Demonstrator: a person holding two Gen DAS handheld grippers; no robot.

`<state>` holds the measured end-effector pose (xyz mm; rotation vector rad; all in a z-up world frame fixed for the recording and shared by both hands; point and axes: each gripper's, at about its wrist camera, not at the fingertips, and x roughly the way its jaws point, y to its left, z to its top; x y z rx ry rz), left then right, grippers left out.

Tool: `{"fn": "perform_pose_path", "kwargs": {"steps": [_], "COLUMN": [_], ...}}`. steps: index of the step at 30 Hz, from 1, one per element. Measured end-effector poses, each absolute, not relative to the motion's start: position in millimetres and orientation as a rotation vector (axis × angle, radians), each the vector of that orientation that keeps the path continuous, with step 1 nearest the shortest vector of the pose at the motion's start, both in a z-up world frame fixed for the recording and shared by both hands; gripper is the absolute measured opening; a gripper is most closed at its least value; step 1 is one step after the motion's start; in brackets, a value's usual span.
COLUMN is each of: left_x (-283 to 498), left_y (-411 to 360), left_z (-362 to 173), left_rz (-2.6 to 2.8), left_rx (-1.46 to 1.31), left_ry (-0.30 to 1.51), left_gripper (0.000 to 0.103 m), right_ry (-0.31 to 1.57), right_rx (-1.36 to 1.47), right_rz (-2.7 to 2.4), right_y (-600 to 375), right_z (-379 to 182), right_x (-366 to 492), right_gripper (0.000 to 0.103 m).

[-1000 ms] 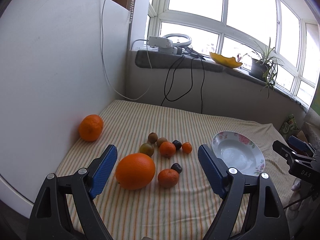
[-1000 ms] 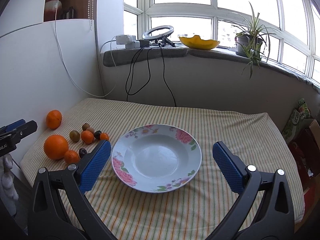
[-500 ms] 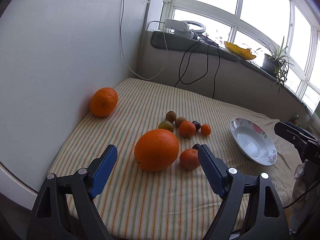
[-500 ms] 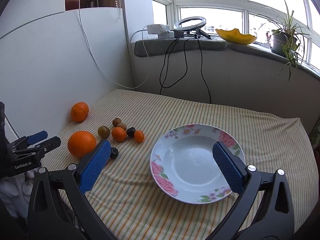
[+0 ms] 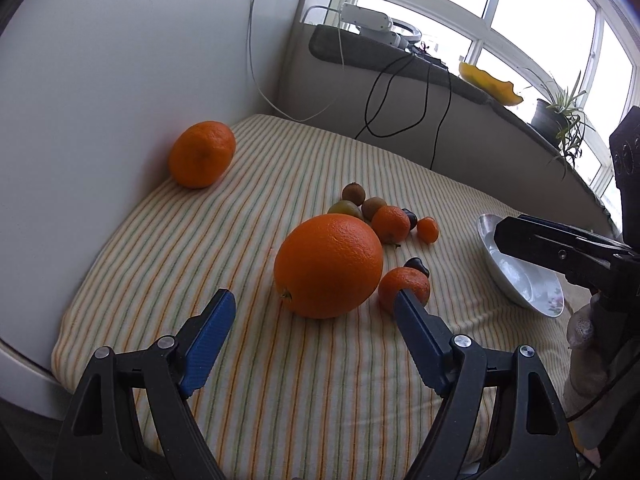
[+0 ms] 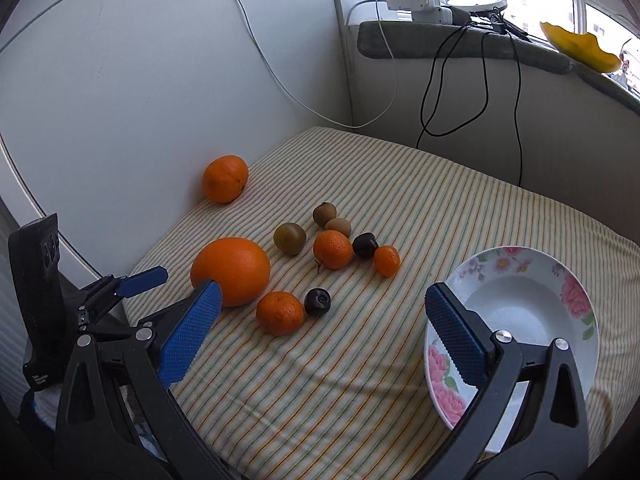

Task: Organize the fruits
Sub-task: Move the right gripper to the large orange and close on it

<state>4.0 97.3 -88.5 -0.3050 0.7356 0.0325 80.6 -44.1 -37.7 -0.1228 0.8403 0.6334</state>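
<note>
A large orange (image 5: 328, 266) (image 6: 231, 271) lies on the striped cloth, just ahead of my open left gripper (image 5: 312, 308), which holds nothing. Beside it sit a small tangerine (image 5: 404, 290) (image 6: 280, 313) and a dark plum (image 6: 317, 301). Further back lies a cluster of kiwis, a tangerine (image 6: 333, 249), a second plum and a tiny orange fruit (image 6: 387, 261). Another orange (image 5: 201, 154) (image 6: 225, 179) rests against the white wall. A floral plate (image 6: 516, 312) (image 5: 520, 284) stands at the right. My right gripper (image 6: 320, 316) is open and empty, over the cloth between the fruits and the plate.
A white wall panel (image 5: 100, 100) borders the table on the left. Black and white cables (image 6: 452, 92) hang from the sill at the back, where a power strip (image 6: 416, 2), a ring light, a yellow dish (image 6: 580, 48) and a potted plant (image 5: 560, 116) stand.
Both grippers have swung left toward the fruits. The large orange has grown closer in the left wrist view. The plate has shifted to the right edge in the right wrist view. No fruit moved.
</note>
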Motion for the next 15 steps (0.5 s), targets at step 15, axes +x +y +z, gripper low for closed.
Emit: {"fn": "perform_pose_path", "kwargs": {"steps": [15], "left_x": [13.5], "left_y": [102.3], "left_z": [-101.5], "left_rz": [-0.009], "left_rx": [-0.369], "left_ry": [0.761], "left_gripper": [0.073], "right_ry": [1.006], "right_rx": [-0.066], "right_rz": [0.832], "right_y": [15.4], "right_z": [-77.2], "right_x": [114.2], "right_gripper": [0.094]}}
